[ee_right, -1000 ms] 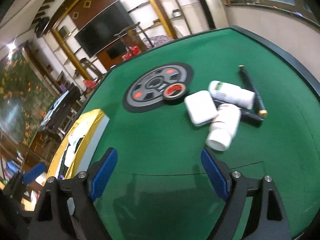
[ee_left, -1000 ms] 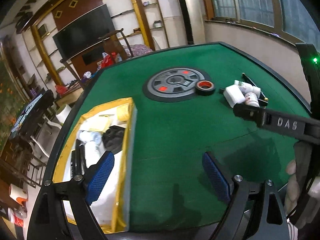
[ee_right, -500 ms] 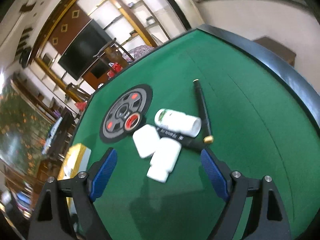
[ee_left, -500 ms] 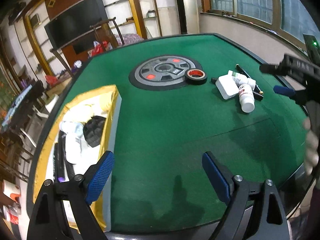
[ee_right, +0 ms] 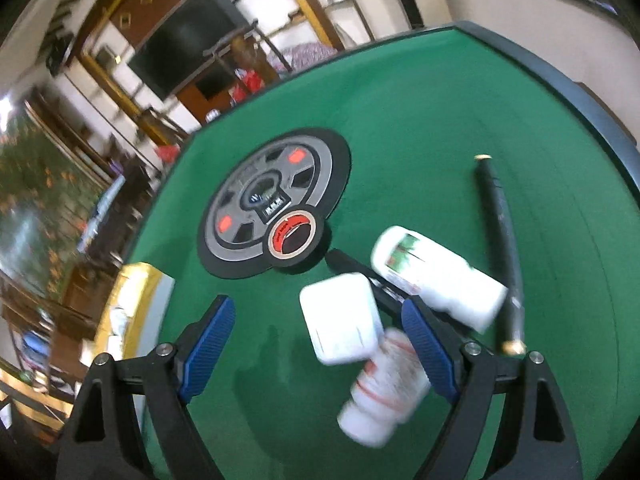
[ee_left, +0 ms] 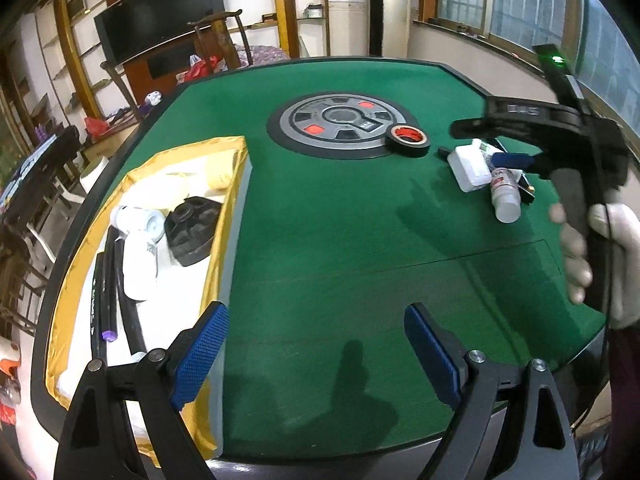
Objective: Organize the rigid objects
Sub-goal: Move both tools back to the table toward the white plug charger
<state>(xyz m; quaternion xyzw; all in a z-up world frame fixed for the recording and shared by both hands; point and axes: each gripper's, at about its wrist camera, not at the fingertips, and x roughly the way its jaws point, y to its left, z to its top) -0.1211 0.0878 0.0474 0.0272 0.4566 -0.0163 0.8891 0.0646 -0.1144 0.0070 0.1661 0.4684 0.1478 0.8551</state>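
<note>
Bottles [ee_right: 384, 388] and white case [ee_right: 340, 322] lie between my right gripper's [ee_right: 320, 344] wide-open, empty jaws; left gripper [ee_left: 316, 354] hovers at six o'clock, open, empty.

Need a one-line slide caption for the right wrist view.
Open right gripper hovering over white case and white bottles on green table.

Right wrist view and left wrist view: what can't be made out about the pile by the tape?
- Near white bottle: label smeared by motion blur, right wrist view.
- Black pen: middle hidden under white case and second bottle.
- Left wrist view: right claw covers part of the pile; labels too small.
</note>
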